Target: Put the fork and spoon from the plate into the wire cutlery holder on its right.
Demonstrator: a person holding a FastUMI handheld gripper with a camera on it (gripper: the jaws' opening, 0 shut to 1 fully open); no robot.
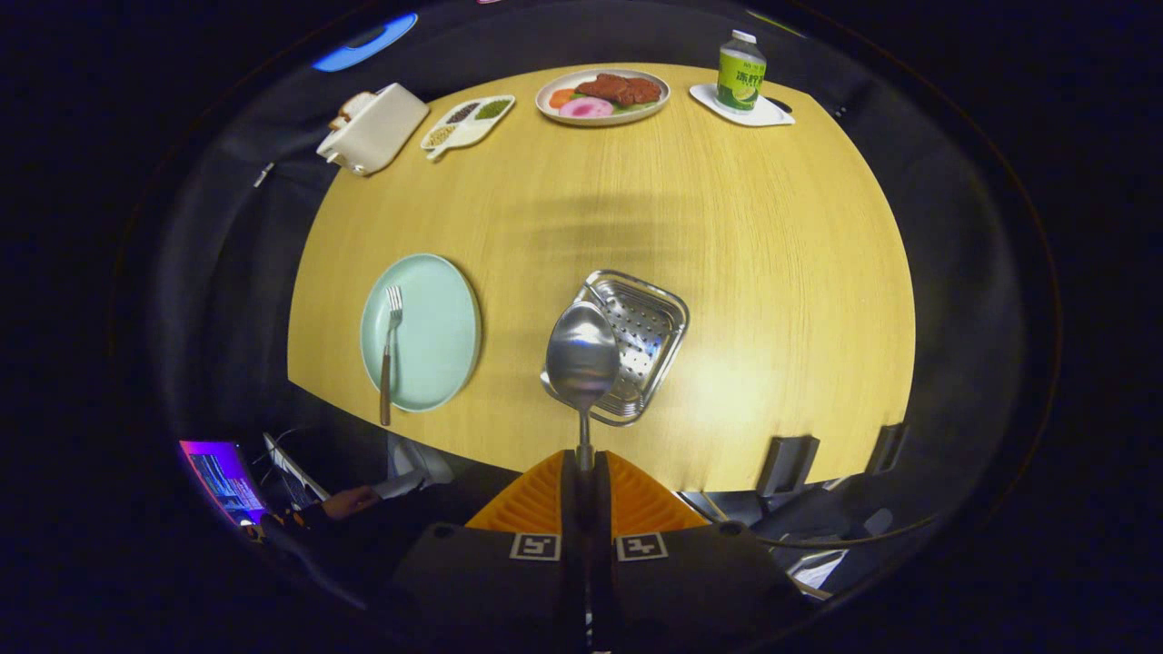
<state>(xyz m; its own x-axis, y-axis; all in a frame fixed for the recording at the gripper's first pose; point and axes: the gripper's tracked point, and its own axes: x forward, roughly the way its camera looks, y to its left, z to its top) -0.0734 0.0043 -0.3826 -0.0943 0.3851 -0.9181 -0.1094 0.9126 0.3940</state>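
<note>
My gripper (582, 463) is shut on the handle of a metal spoon (582, 356), held high above the wooden table (772, 236). The spoon's bowl points forward and overlaps the left part of the perforated metal cutlery holder (641, 331) below it. To the holder's left lies a pale green plate (436, 336) with a wooden-handled fork (390, 350) resting on its left side, the handle sticking out over the plate's near rim.
At the table's far edge stand a plate of food (602, 94), a green bottle (740, 73) on a white coaster, a divided white dish (467, 121) and a white box (372, 127). A person's hand (350, 501) and a lit screen (223, 480) are below the near left edge.
</note>
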